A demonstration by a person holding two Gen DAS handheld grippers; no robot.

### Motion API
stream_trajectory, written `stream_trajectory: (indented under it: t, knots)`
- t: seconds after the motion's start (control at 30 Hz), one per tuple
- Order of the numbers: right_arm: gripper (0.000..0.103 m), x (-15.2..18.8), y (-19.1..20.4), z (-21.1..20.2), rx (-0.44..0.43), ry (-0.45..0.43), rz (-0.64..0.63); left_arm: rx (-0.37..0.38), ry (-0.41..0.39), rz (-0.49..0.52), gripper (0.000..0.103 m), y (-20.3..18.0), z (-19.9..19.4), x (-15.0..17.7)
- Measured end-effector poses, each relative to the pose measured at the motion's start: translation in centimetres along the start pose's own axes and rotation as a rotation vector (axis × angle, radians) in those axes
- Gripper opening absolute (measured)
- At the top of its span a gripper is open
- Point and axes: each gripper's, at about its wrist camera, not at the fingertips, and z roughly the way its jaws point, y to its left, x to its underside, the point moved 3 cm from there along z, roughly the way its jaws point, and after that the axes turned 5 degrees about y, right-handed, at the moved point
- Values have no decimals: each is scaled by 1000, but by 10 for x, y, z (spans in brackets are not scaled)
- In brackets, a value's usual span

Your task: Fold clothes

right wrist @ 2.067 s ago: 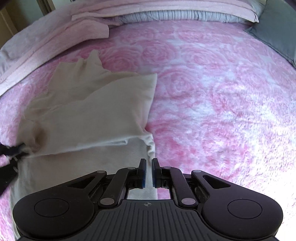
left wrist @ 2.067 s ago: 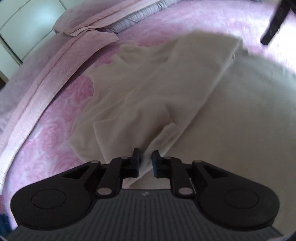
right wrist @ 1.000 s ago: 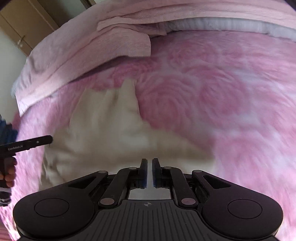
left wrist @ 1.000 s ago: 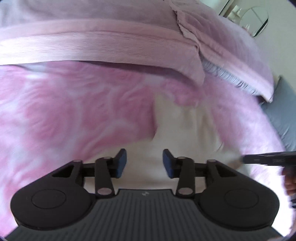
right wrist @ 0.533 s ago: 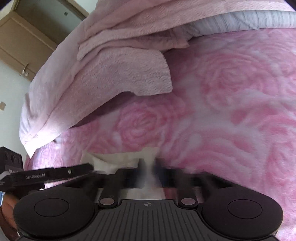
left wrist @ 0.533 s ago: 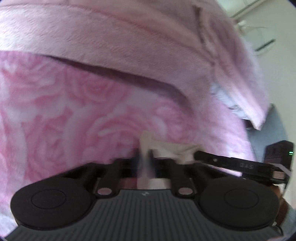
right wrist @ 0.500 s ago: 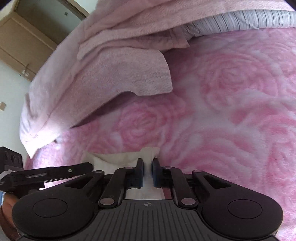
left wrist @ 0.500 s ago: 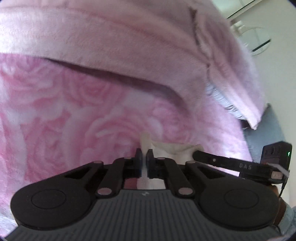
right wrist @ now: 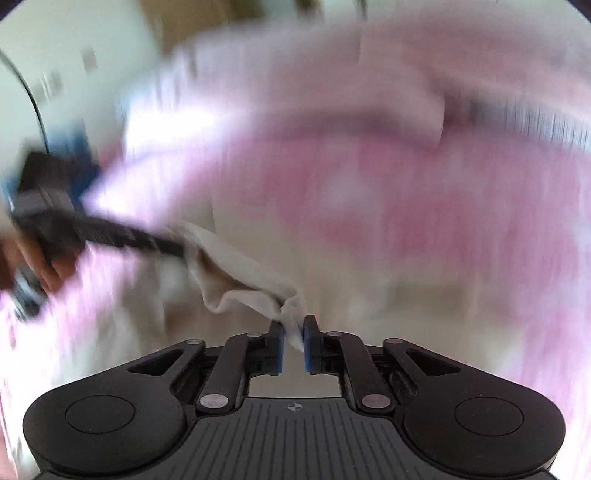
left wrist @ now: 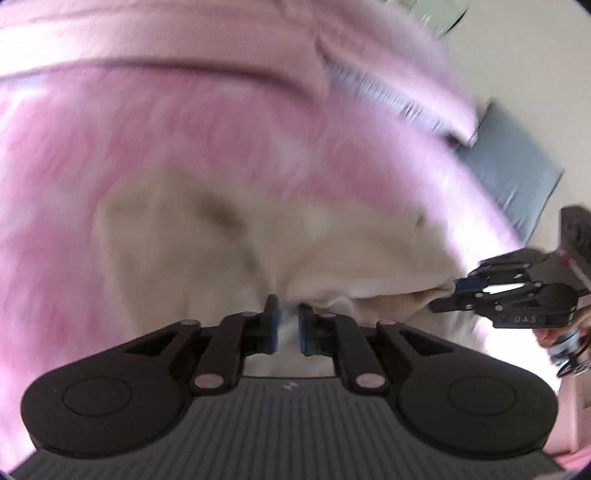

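A cream garment [left wrist: 207,251] lies on the pink rose-patterned bed cover [left wrist: 110,147]. My left gripper [left wrist: 287,320] is shut on an edge of the garment. My right gripper [right wrist: 293,332] is shut on another part of the same edge [right wrist: 251,280], which stretches taut between the two grippers. The right gripper also shows at the right of the left wrist view [left wrist: 458,291], and the left gripper shows at the left of the right wrist view [right wrist: 173,251]. Both views are blurred by motion.
Folded pink blankets [left wrist: 184,40] and a striped pillow [left wrist: 388,88] lie at the head of the bed. A grey-blue cushion [left wrist: 517,166] sits at the right. A white wall and a wooden door [right wrist: 177,22] are behind the bed.
Both grippers have pulled back from the far edge of the bed with the garment's edge in them, drawing it towards me. More of the cream garment is now in view.
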Motion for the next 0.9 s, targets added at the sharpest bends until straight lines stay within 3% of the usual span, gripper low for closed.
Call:
stream_trajectory:
  t: [0.1, 0.2, 0.33, 0.43, 0.53, 0.57, 0.6, 0.67, 0.73, 0.77, 0.83, 0.9]
  knots:
    - [21, 9, 4, -13, 45, 12, 31, 6, -48, -53, 8, 0, -21, 3]
    - [22, -8, -2, -32, 49, -80, 132, 7, -119, -39, 8, -9, -31, -16]
    - [22, -34, 0, -32, 53, -186, 220, 10, -118, 34, 8, -28, -12, -34]
    - [22, -38, 9, -12, 28, -164, 225, -11, -86, 46, 9, -35, 1, -26]
    - [22, -30, 15, 7, 120, -70, 191, -49, -64, 9, 8, -34, -1, -10]
    - [22, -25, 13, 5, 120, -63, 208, -59, -70, -25, 13, -30, -6, -6]
    - [22, -19, 7, 3, 81, -64, 280, -72, -79, -75, 22, -26, -13, -3]
    - [23, -6, -7, -4, -15, -71, 452, -69, -90, -212, 31, -12, -23, 4]
    - [42, 3, -18, -6, -91, -80, 602, -41, -97, -367, 33, 2, -29, 11]
    - [45, 6, -22, -4, -112, -86, 659, -1, -102, -453, 35, 8, -28, 15]
    - [46, 10, -29, 1, -153, -100, 774, 67, -109, -589, 36, 17, -22, 22]
    - [45, 14, -37, 5, -195, -113, 888, 107, -112, -655, 31, 20, -13, 25]
